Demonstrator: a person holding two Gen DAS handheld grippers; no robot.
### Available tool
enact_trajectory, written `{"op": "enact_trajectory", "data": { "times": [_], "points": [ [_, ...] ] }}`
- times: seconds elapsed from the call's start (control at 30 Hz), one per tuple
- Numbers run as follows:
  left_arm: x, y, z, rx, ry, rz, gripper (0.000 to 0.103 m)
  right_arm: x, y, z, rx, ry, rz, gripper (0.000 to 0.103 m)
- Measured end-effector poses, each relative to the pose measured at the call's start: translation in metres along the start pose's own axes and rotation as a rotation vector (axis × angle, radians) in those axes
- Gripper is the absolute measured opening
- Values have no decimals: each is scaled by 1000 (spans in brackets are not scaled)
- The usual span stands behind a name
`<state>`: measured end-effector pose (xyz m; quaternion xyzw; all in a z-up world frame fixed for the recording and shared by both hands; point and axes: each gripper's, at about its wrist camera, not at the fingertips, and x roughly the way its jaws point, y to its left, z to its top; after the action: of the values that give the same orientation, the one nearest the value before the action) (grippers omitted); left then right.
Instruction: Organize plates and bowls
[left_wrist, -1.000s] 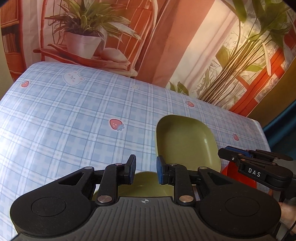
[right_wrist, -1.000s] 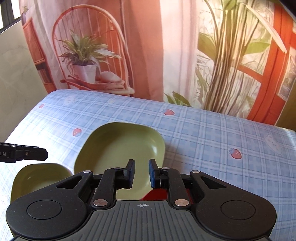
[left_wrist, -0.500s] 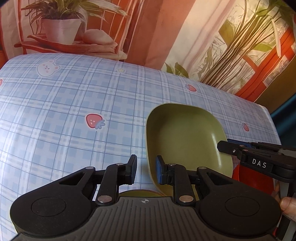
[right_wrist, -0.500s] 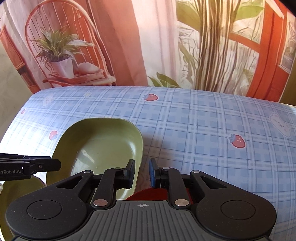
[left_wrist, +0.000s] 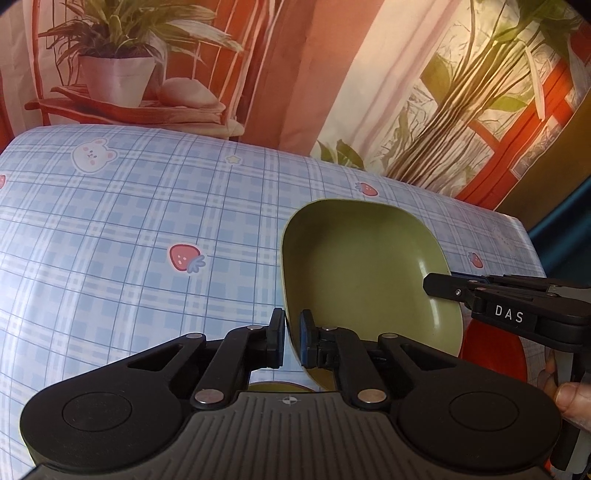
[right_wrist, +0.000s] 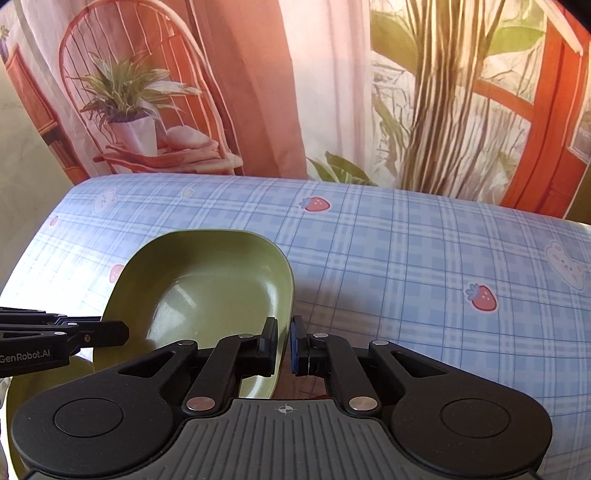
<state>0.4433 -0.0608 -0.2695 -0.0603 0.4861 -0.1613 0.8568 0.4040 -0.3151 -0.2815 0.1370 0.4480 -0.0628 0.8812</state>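
Observation:
A green square plate (left_wrist: 362, 273) with rounded corners sits near the table's front edge. My left gripper (left_wrist: 291, 338) has its jaws closing down on the plate's left rim, and the pads pinch it. In the right wrist view the same green plate (right_wrist: 207, 295) has its right rim pinched between the closing jaws of my right gripper (right_wrist: 283, 343). Each gripper shows in the other's view: the right gripper (left_wrist: 439, 286) at the plate's right side, the left gripper (right_wrist: 118, 334) at its left. Whether the plate is off the cloth, I cannot tell.
A red plate (left_wrist: 491, 350) lies under the green plate's right corner, also showing as red plate (right_wrist: 299, 387). A second green dish (left_wrist: 275, 387) peeks out below my left fingers. The blue plaid tablecloth (left_wrist: 129, 240) stretches back to a printed curtain. A thumb (left_wrist: 572, 402) holds the right gripper.
Both grippers came forward to the green plate, one on each side. Their jaws narrowed from a wider gap until they pinch its left and right rims.

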Motion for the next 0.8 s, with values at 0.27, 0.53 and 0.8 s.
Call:
{"op": "enact_trajectory", "data": {
  "times": [0.27, 0.53, 0.8],
  "points": [
    [-51, -4, -7, 6, -79, 11, 9, -39, 17, 13, -29, -75, 12, 7],
    [-100, 12, -42, -40, -122, -2, 11, -63, 45, -1, -63, -84, 46, 7],
    [-129, 31, -84, -108, -144, -3, 13, -62, 84, -32, -117, -44, 72, 8]
  ]
}}
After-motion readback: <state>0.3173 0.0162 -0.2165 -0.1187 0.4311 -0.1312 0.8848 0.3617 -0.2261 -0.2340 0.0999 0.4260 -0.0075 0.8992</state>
